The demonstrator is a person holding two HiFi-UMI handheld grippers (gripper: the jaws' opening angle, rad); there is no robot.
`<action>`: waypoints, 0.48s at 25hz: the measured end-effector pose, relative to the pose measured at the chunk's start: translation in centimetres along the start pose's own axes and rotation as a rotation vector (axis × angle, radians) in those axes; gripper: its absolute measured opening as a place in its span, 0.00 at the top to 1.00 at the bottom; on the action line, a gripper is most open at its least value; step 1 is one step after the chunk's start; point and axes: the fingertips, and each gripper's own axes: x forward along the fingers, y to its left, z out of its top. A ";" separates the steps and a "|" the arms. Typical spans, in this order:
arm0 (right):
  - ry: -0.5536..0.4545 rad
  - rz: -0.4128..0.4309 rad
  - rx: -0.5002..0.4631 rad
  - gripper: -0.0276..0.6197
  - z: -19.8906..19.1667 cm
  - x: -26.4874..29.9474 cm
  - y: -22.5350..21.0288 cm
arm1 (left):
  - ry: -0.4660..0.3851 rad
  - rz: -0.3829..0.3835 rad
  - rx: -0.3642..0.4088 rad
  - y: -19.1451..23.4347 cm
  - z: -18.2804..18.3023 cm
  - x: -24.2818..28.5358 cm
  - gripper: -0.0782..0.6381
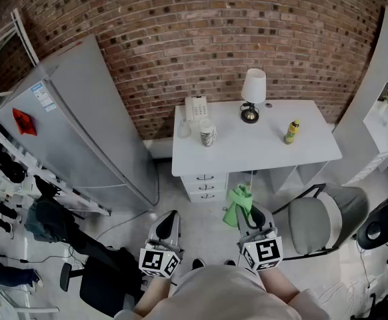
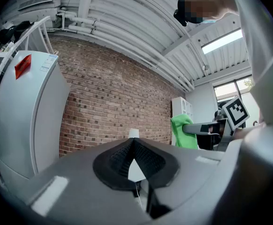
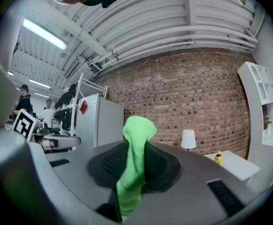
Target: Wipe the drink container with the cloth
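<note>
While right hand-held gripper (image 1: 247,213) pinches green cloth (image 1: 237,204), bottle (image 1: 291,132) stands on desk (image 1: 247,153).

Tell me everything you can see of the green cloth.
The green cloth is bright green, soft and fuzzy-looking, like microfibre. It is bunched into a narrow strip and clamped between the fingers of the right gripper, which is shut on it. One rounded end pokes out past the fingertips, and the rest hangs down between them. In the head view it dangles in the air before the white desk, touching nothing but the gripper.
</note>
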 end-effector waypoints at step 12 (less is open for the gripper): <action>-0.018 0.018 -0.014 0.86 0.5 -0.8 -2.2 | -0.011 0.007 0.007 -2.3 0.2 2.0 0.89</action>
